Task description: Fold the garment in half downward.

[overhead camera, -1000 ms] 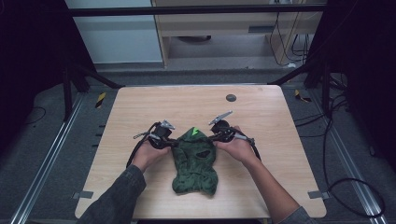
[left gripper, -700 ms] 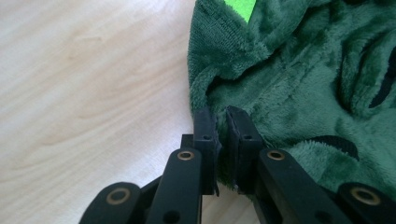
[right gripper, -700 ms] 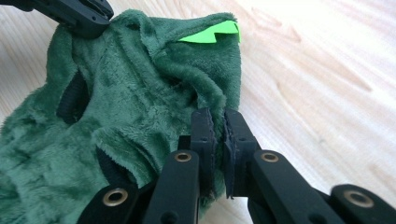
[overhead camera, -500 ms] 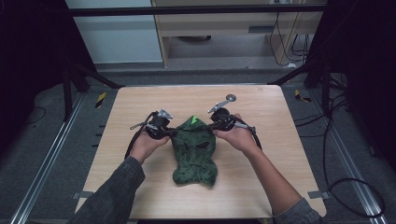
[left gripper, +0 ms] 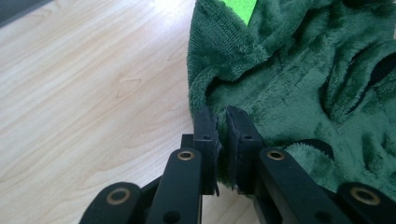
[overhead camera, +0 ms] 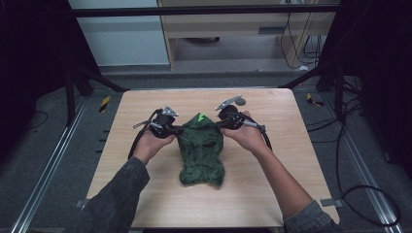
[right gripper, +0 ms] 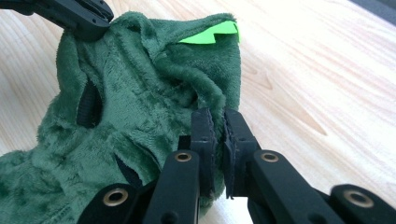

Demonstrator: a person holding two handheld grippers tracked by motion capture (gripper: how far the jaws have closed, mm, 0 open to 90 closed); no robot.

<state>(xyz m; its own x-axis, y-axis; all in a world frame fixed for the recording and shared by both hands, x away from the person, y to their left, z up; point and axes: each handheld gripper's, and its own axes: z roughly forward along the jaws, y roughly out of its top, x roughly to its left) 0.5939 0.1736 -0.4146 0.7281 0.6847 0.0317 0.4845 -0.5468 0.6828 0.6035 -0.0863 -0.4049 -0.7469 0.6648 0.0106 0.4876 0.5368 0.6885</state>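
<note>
On the pale wooden table (overhead camera: 145, 194), ringed by dark frame posts and grey floor, a fuzzy green garment (overhead camera: 201, 153) lies mid-table. The left gripper (overhead camera: 176, 130) pinches its left upper edge, jaws nearly together on the plush; the right gripper (overhead camera: 221, 121) likewise clamps the right edge.

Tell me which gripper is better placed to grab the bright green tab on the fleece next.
Probably right, narrowly. The green tab sits at the garment's far end, nearer the right gripper than the left gripper. Both are shut on fleece edges, so either must release first.
</note>
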